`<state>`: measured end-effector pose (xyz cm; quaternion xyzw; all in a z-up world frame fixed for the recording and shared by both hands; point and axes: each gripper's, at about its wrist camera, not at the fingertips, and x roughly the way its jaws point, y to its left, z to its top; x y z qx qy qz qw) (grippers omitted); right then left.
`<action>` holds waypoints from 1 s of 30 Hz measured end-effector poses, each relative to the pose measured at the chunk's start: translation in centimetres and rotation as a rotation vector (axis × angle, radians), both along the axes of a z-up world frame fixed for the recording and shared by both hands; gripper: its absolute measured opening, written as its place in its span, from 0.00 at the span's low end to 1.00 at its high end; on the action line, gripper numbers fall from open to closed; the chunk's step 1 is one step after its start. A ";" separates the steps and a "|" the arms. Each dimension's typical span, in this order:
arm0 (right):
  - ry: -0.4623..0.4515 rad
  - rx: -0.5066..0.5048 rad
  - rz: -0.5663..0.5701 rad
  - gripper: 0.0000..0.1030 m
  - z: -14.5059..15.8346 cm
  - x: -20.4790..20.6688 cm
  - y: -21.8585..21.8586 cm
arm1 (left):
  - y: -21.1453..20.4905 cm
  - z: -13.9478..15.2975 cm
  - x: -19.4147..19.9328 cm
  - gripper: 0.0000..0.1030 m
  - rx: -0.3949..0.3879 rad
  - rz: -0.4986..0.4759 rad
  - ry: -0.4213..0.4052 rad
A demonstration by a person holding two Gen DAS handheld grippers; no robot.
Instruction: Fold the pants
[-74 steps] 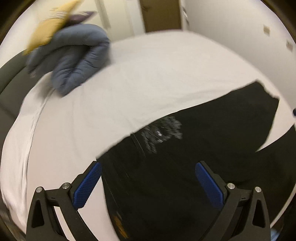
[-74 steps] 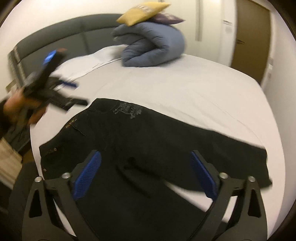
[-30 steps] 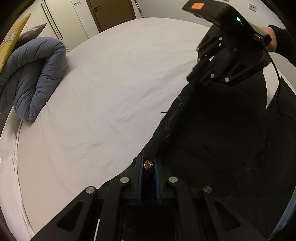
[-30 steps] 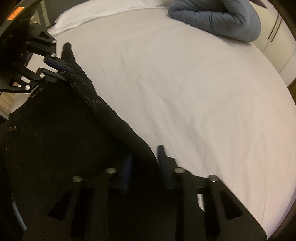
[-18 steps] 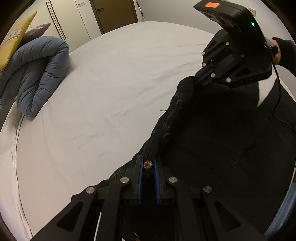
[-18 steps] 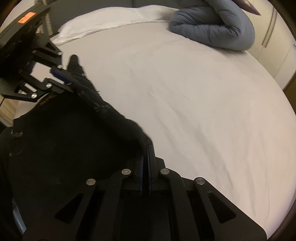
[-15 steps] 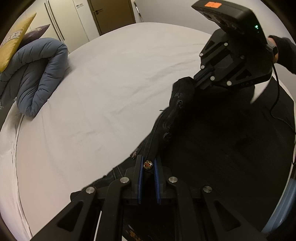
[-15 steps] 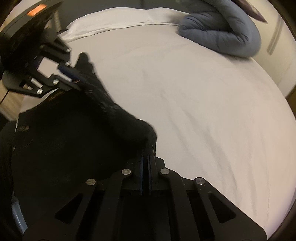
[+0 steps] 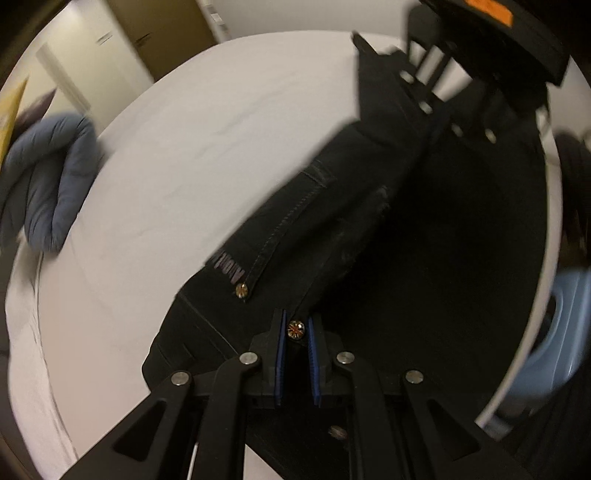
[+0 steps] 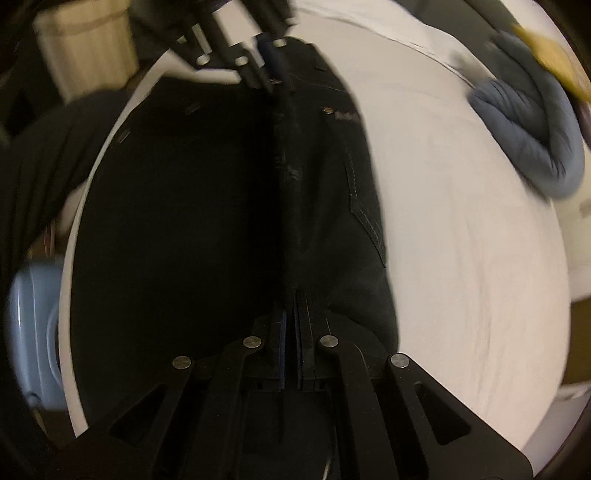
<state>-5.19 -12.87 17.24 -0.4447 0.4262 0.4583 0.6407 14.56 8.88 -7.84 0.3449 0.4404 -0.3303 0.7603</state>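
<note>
On the white bed (image 9: 192, 155), black pants (image 9: 303, 221) lie near its edge. Left gripper (image 9: 295, 328) pinches the waistband at a metal button (image 9: 296, 328); right gripper (image 10: 295, 317) is clamped on the fabric farther along. Bare sheet stretches from the pants' far edge to a rolled blue duvet (image 10: 535, 122).

This is a bedroom. A wide bed with a white sheet (image 9: 192, 155) fills the space ahead of both tongs. A rolled grey-blue duvet (image 9: 48, 184) lies far off to the left of the left tongs, with a yellow cushion (image 10: 550, 62) on it. Beyond the bed stand pale wardrobe doors (image 9: 88, 66) and a brown door (image 9: 173, 33).
</note>
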 end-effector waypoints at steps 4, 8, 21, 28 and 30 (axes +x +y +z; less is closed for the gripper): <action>-0.069 -0.084 0.099 0.02 -1.5 -3.5 2.0 | -0.6 -1.4 -4.0 0.11 0.033 -0.063 0.036; -0.106 -0.145 0.199 0.02 -3.5 -6.7 3.3 | -0.7 -3.0 -6.2 0.11 0.064 -0.100 0.059; -0.236 -0.241 0.357 0.02 -8.6 -13.7 6.3 | 0.4 -4.2 -8.1 0.11 0.121 -0.157 0.065; -0.246 -0.217 0.330 0.02 -9.2 -15.3 8.9 | 0.5 -4.3 -8.1 0.11 0.118 -0.148 0.080; -0.257 -0.226 0.328 0.02 -9.2 -16.0 9.3 | 0.5 -4.6 -8.4 0.11 0.129 -0.144 0.077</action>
